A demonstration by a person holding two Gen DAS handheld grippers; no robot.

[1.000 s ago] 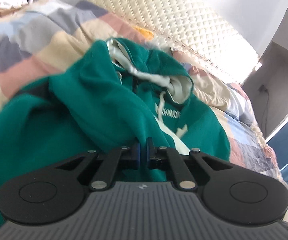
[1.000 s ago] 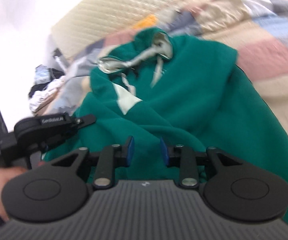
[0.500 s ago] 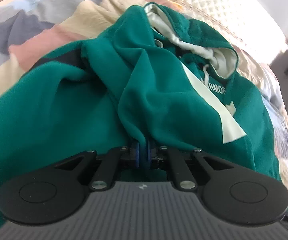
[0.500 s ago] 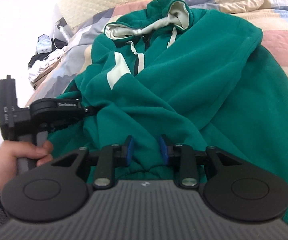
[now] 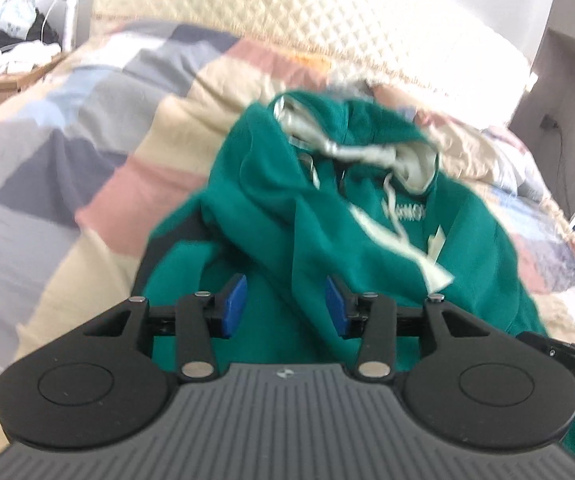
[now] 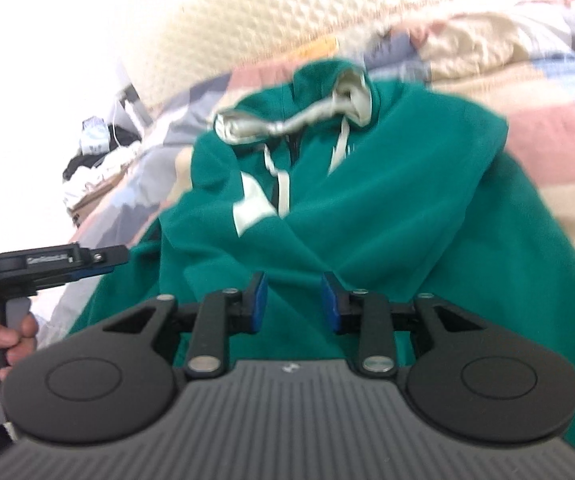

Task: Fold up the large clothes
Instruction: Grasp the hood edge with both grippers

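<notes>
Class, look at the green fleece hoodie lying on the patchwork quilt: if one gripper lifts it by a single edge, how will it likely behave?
The green fleece hoodie already lies in soft folds, so it will probably droop, not hold shape. Its thick fabric looks bulky, likely heavy enough to drag on the patchwork quilt. The loose white drawstrings would probably dangle.

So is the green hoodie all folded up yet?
Not yet. One sleeve already lies across the green hoodie. The left gripper is opening, with no cloth pinched; the right gripper hovers open above it. The bumpy body and the hood still need folding.
</notes>
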